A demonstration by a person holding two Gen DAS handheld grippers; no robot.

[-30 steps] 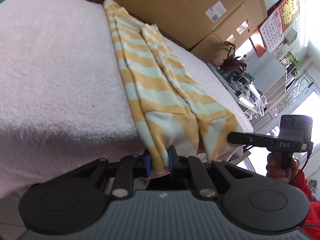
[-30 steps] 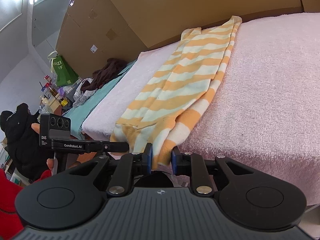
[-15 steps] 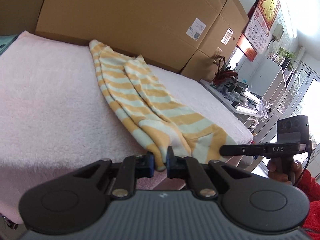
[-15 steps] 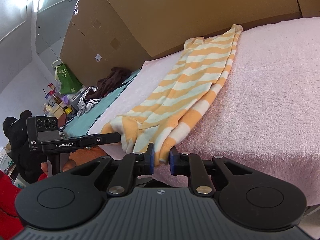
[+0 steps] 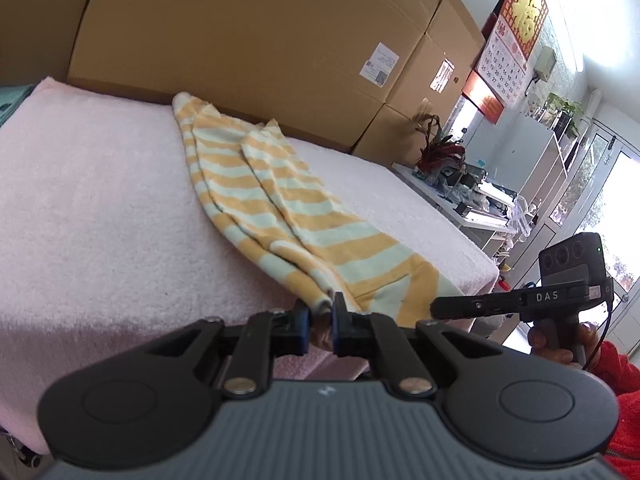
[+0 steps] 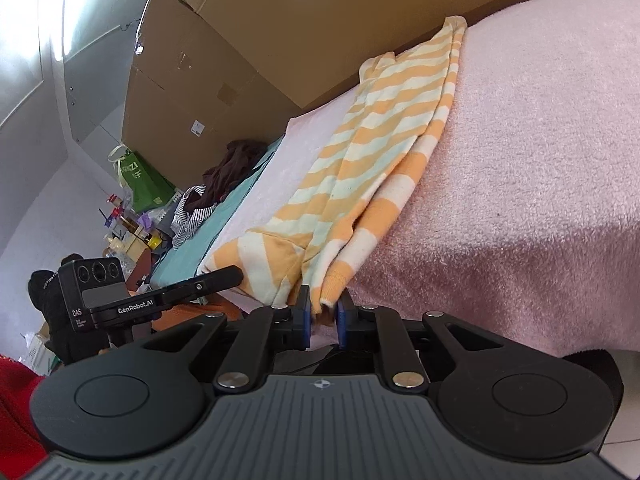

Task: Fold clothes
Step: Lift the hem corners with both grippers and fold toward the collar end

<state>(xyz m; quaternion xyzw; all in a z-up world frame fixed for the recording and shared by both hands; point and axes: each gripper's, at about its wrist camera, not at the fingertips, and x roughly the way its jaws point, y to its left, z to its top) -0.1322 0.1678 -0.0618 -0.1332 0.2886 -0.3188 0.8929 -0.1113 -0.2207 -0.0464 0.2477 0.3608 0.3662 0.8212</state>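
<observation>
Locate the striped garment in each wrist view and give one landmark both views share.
Left wrist: striped garment runs from upper centre down to the left tool, which is clamped on its near end.
Right wrist: it runs from upper right down to the right tool, pinched there.
Shared landmark: pink blanket.

Hidden hem, cropped edges, unreadable print

In both wrist views the near hem of the striped garment runs down between the gripper pads, so the pinched part is covered. The left gripper's body and the right gripper's body run off the bottom edges. The pink blanket is cut off at the right. The label on the cardboard box is too small to read, as are the calendar's digits.
</observation>
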